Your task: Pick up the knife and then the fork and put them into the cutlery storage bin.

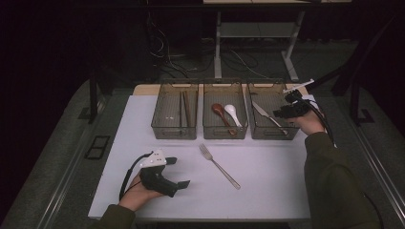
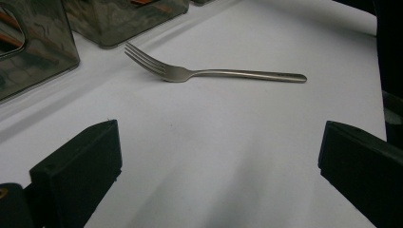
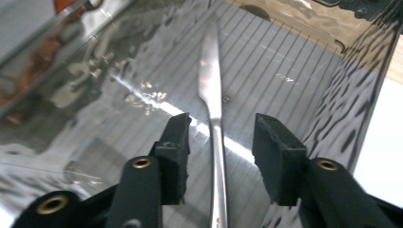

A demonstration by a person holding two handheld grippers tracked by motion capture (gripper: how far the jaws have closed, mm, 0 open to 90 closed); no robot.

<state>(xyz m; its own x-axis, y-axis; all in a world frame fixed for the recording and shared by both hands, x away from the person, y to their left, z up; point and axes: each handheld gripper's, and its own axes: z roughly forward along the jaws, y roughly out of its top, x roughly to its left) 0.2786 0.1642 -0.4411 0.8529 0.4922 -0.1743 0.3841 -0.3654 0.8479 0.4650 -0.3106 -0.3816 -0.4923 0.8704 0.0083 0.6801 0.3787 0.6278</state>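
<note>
Your right gripper (image 1: 278,114) hangs over the rightmost of three smoky clear bins (image 1: 273,131) at the far edge of the white table (image 1: 267,191). In the right gripper view a butter knife (image 3: 212,95) lies on the ribbed floor of that bin, its handle running straight up between the two black jaws and its blade pointing away from you. The jaws stand partly apart, with a clear gap on either side of the handle, so the pads are not pressing on it; the knife rests in the bin, released. Its long axis lines up with the direction the gripper points.

Your left gripper (image 1: 180,172) rests low on the near left part of the table, its jaws spread wide with nothing between them. In the left gripper view, a steel fork (image 2: 209,72) lies flat on bare table straight ahead of those jaws, well apart from them. Its long axis runs across the gripper's line of sight, tines toward the bins and handle trailing off to the right.

In the high view the fork (image 1: 218,165) lies between your two hands, nearer to the left one. Judged from this, the fork looks like the next thing to sort, and your left hand has the shorter reach.

The middle bin holds a brown spoon (image 1: 218,110) and a white spoon (image 1: 232,112); the left bin holds chopsticks (image 1: 185,109).
</note>
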